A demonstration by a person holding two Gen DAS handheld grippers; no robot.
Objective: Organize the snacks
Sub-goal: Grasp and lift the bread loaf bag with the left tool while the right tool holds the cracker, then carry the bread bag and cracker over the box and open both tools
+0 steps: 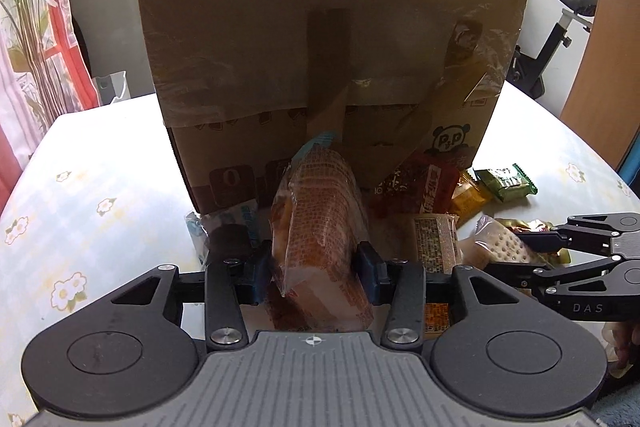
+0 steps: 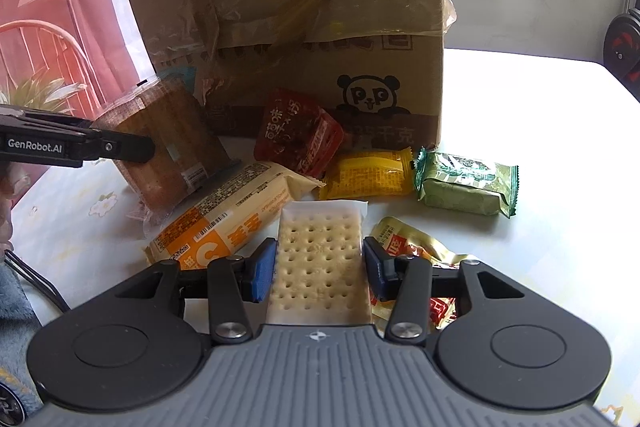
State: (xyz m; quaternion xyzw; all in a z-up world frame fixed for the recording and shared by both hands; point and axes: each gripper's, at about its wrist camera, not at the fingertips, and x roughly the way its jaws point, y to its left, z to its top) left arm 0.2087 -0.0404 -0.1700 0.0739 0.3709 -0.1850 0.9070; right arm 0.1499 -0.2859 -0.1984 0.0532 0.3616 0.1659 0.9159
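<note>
In the left wrist view my left hand-held gripper (image 1: 316, 269) sits at the lower centre of the frame, its blue pads (image 1: 370, 263) clamped on either side of a clear-wrapped brown cake loaf (image 1: 320, 227) that points away toward the cardboard box (image 1: 320, 47). The box fills the upper middle of the frame and stands on the desk (image 1: 100, 187), whose cover is pale with small flowers. A blue-and-white packet (image 1: 240, 219) lies left of the loaf, at the foot of the box.

In the right wrist view my right hand-held gripper (image 2: 318, 273) is at lower centre, with its pads touching both long edges of a clear pack of pale dotted crackers (image 2: 320, 259), so it is closed on that pack. Just left of the crackers lies an orange-and-cream biscuit packet (image 2: 224, 223); just right, partly under the right finger, a gold-and-red packet (image 2: 408, 243). Further up the frame, along the foot of the box, a red packet (image 2: 300, 137) leans against the cardboard, with a yellow packet (image 2: 370, 173) beside it and a green packet (image 2: 466, 183) at the right end of the row. At the left edge of this view the other hand-held gripper reaches in to the loaf, which stands tilted by the box.
</note>
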